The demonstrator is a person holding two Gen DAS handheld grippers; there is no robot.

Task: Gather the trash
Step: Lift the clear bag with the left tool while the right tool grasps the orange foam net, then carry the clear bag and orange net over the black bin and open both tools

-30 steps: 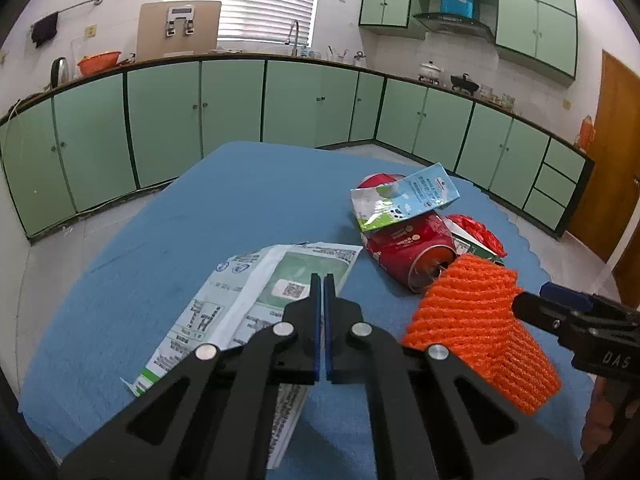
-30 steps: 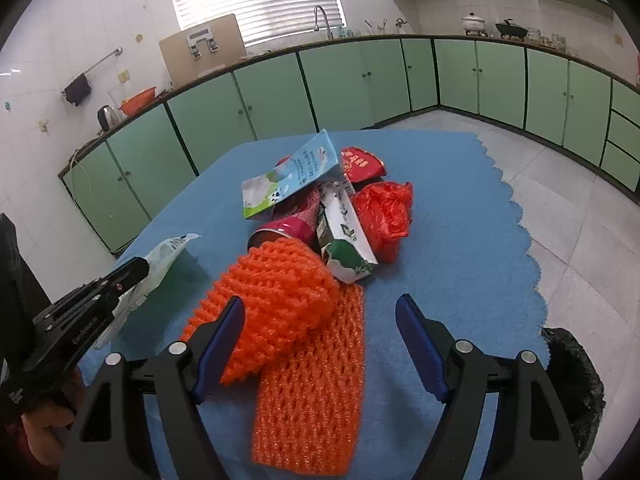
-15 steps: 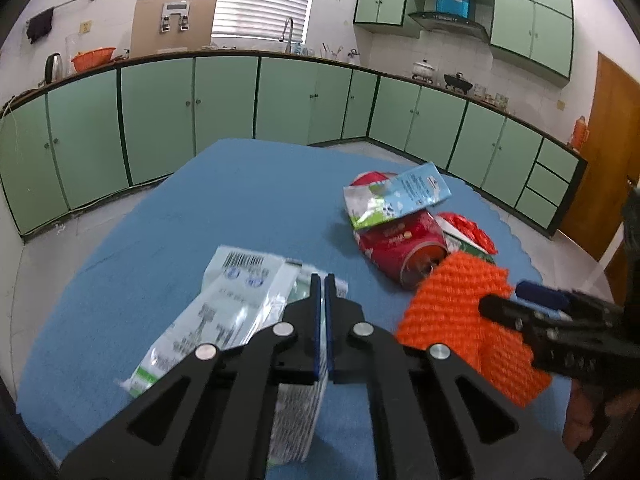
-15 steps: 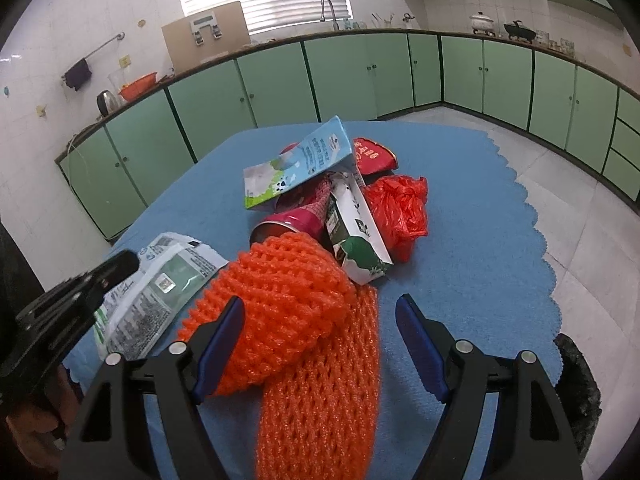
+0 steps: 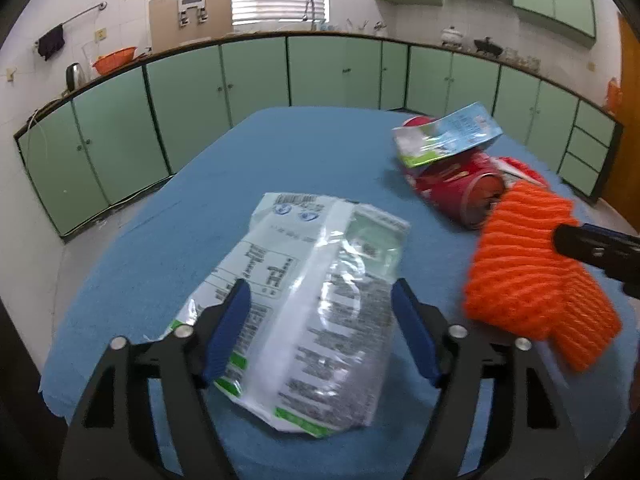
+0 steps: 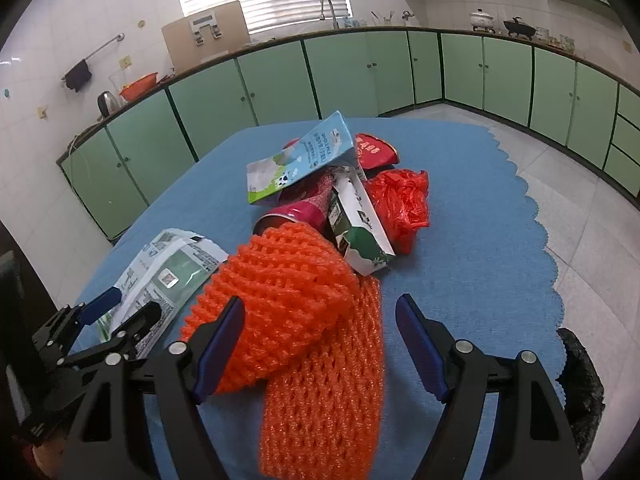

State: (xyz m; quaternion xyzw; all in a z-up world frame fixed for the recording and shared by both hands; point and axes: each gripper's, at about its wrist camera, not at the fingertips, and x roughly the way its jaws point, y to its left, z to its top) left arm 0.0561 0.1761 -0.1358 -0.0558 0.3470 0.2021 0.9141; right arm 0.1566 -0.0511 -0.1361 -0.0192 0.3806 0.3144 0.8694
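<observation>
A white and green plastic bag [image 5: 316, 304] lies on the blue table [image 5: 280, 152] between the fingers of my open left gripper [image 5: 320, 332]; the bag also shows in the right wrist view [image 6: 168, 276]. An orange foam net [image 6: 304, 320] lies under my open right gripper [image 6: 320, 344], also visible in the left wrist view [image 5: 528, 276]. Behind it is a pile: a red can [image 5: 460, 192], a blue-green milk carton [image 6: 304, 160], a white-green carton [image 6: 356, 228] and a red plastic bag [image 6: 400, 204].
A black trash bag [image 6: 580, 392] sits below the table's right edge. Green cabinets [image 6: 360, 76] line the walls behind. The left gripper [image 6: 100, 328] shows at the left of the right wrist view, and the right gripper's finger [image 5: 596, 244] at the right of the left wrist view.
My left gripper has opened and let go of the white-green bag, which now lies flat between its fingers. The right gripper has edged forward over the orange net.
</observation>
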